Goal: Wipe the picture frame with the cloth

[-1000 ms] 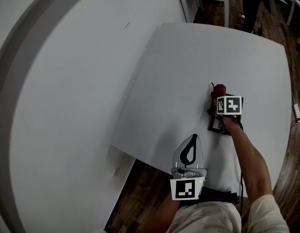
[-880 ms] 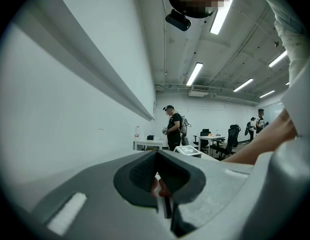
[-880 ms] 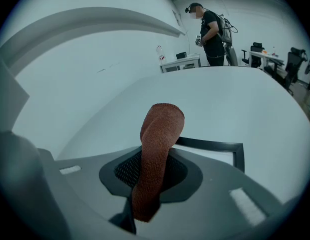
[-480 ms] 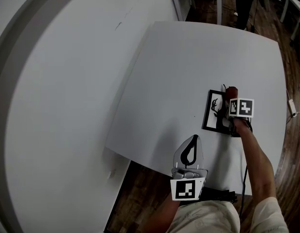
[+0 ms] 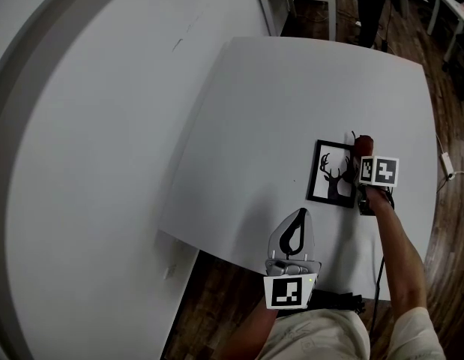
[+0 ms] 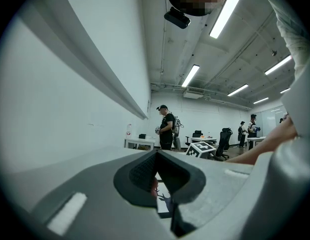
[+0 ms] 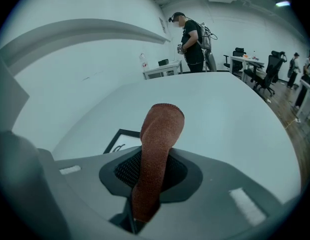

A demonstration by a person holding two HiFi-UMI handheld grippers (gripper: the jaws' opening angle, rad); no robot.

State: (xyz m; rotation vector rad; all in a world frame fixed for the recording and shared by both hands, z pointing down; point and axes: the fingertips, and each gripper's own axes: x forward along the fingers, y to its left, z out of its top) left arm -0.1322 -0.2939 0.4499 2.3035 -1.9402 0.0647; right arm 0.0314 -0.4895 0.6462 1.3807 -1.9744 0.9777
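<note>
The cloth (image 7: 157,154) is clamped in the right gripper (image 5: 364,154) beside the frame (image 5: 333,173), right of centre. The left gripper (image 5: 297,214) is clenched empty at lower centre.

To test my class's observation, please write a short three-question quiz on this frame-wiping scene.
1. True or false: the left claw holds the cloth.
2. The frame shows: A a deer head, B a boat, C a flower.
3. Fill in: the frame lies on a ___ table.
Key: 1 false, the right claw holds it; 2 A; 3 white.
</note>
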